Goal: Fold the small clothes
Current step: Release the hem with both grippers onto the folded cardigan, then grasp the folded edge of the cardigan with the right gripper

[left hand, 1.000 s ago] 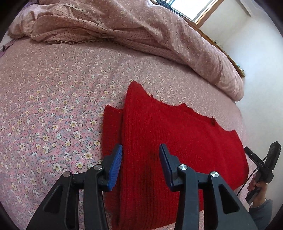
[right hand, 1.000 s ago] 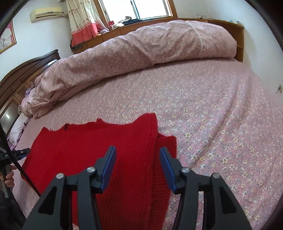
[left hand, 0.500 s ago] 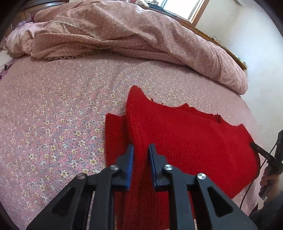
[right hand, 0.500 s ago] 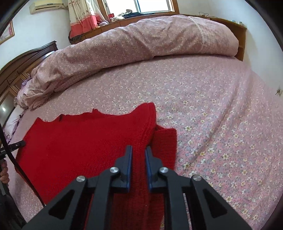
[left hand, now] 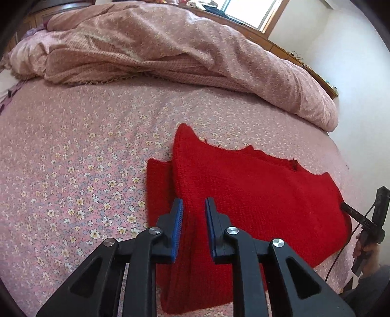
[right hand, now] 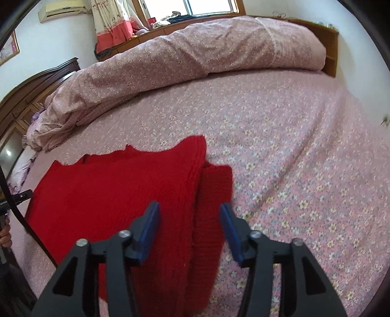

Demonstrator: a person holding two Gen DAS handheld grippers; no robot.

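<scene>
A red knitted garment (left hand: 256, 195) lies flat on the flowered pink bedsheet (left hand: 73, 158), with a sleeve folded in along each side edge. My left gripper (left hand: 193, 224) hovers over its left folded edge, jaws slightly apart, holding nothing. In the right wrist view the garment (right hand: 117, 195) fills the lower left, its folded sleeve (right hand: 214, 195) on the right. My right gripper (right hand: 190, 229) is open above that folded edge and empty. The right gripper also shows at the garment's far edge in the left wrist view (left hand: 365, 219).
A rolled pink flowered duvet (left hand: 182, 48) lies along the far side of the bed, also in the right wrist view (right hand: 195, 53). A wooden headboard (right hand: 31, 92) stands at the left, a window and curtain (right hand: 114, 22) behind. The white wall (left hand: 341, 61) is at right.
Both grippers closed about half a second ago and have now reopened, the right one wide, the left only partly. Both have drawn back a little from the garment, which lies still.
</scene>
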